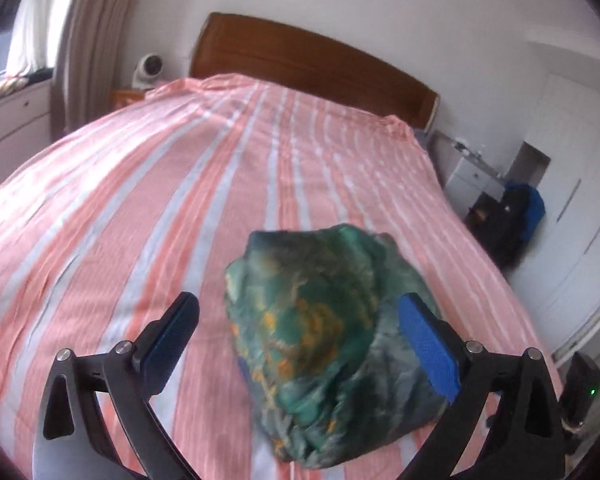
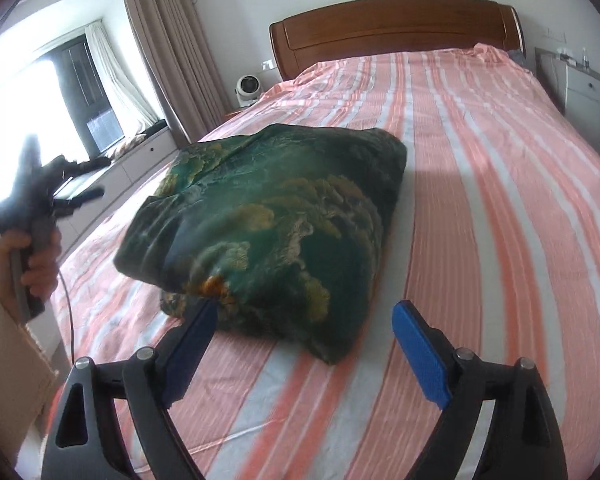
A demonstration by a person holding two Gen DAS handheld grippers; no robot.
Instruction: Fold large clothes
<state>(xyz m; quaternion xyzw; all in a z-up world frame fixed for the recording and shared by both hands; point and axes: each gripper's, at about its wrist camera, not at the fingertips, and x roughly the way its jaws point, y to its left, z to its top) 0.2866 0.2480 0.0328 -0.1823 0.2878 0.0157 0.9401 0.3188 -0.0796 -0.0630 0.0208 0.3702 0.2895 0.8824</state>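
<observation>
A pink-and-white striped sheet (image 2: 480, 184) covers the bed. The wooden headboard (image 2: 396, 28) stands at twelve o'clock, a small white fan (image 2: 249, 89) and beige curtain (image 2: 160, 40) toward ten.

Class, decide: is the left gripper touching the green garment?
Apart. The right wrist view shows the left gripper raised in the hand, clear of the green garment on the bed.
</observation>
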